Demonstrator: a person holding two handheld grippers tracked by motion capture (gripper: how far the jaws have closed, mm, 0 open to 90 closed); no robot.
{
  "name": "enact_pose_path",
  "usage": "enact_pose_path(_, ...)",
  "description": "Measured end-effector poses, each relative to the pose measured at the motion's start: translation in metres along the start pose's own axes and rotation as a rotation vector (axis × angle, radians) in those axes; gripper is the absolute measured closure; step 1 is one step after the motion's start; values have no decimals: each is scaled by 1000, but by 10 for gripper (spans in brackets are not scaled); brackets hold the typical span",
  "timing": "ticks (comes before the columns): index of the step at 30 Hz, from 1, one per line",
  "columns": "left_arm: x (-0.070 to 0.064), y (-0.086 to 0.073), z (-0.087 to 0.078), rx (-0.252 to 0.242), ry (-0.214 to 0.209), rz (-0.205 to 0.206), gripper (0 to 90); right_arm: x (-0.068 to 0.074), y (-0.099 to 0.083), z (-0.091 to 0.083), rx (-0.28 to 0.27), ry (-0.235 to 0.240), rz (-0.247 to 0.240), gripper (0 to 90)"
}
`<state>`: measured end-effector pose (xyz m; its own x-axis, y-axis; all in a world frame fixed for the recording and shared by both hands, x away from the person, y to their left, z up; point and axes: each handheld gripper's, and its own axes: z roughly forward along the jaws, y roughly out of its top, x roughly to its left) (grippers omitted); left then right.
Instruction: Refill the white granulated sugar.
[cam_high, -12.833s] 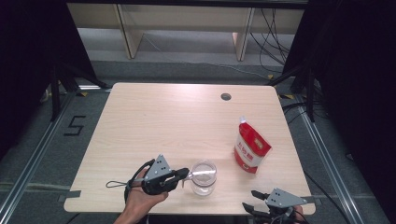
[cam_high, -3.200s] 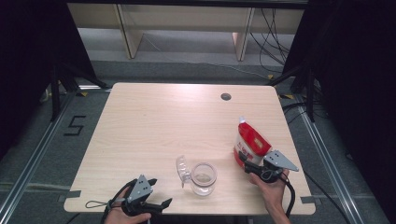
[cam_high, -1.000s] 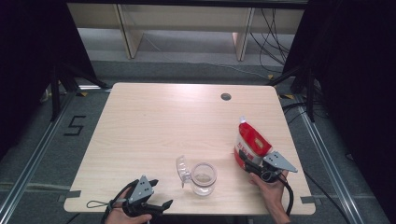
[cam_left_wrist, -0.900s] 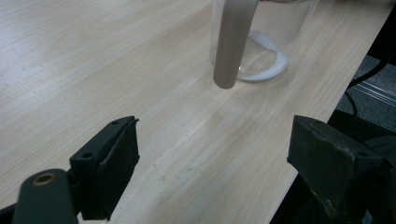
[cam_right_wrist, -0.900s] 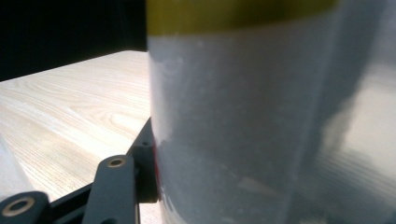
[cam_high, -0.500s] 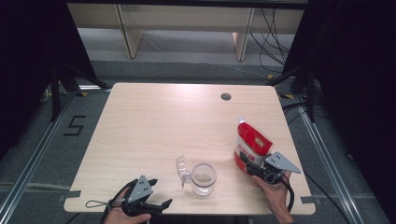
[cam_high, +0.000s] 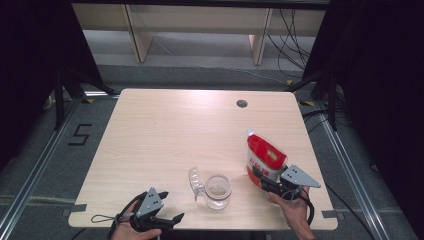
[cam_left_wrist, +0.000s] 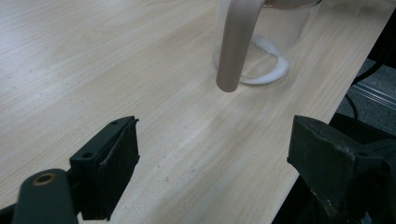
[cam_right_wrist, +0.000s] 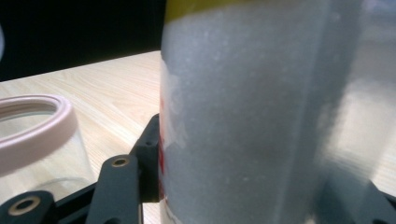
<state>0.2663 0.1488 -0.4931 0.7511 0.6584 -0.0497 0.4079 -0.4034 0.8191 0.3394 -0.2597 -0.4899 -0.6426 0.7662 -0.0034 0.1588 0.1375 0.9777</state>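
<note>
A red and white pouch (cam_high: 265, 155) stands upright near the table's right edge. My right gripper (cam_high: 260, 176) is at its lower part with a jaw on each side, shut on the pouch (cam_right_wrist: 252, 116), which looks pale and translucent up close. A clear glass jar (cam_high: 218, 191) stands at front centre with its lid (cam_high: 195, 177) flipped open to the left; its pink rim (cam_right_wrist: 37, 121) lies left of the pouch. My left gripper (cam_high: 172, 220) rests open at the front edge, its jaws wide apart and holding nothing, pointing at the jar (cam_left_wrist: 275, 42).
A round cable hole (cam_high: 242, 103) is set in the wooden table (cam_high: 175, 130) at the back. Black curtains flank both sides, and shelving stands beyond the far edge. The table's front edge (cam_left_wrist: 299, 154) runs close beside my left gripper.
Since 12.8 s ago the left gripper left the jar, whose lid now stands open, and the right gripper came up to the pouch. In the last second it crept slightly closer.
</note>
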Motion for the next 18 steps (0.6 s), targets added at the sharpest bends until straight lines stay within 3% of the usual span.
enact_pose_path(2, 0, 0, 0, 0, -2, 1, 159, 2, 3, -1, -31, 16, -10, 471)
enact_pose_path(4, 0, 0, 0, -3, -3, -1, 159, 7, 7, -6, -19, 7, 2, 471)
enact_pose_path(5, 0, 0, 0, -3, -3, -1, 159, 5, 9, -7, -40, 10, -39, 471)
enact_pose_path(7, 1, -1, 1, -11, -6, -3, 159, 6, 13, -9, -60, 39, -66, 471)
enact_pose_path(9, 1, -1, 1, -14, -3, 1, 159, 8, 15, -13, -59, 23, -105, 471)
enact_pose_path(10, 1, -1, 1, -16, -3, -3, 158, 11, 16, -15, -62, 27, -84, 471)
enact_pose_path(11, 1, -1, 0, -15, 3, -6, 158, 11, 17, -16, -63, 48, -106, 472)
enact_pose_path(12, 1, -1, 1, -19, -2, -4, 159, 12, 18, -20, -55, 24, -126, 472)
enact_pose_path(18, 0, -1, 1, -17, -8, -11, 159, 23, 22, -34, -30, 28, -272, 473)
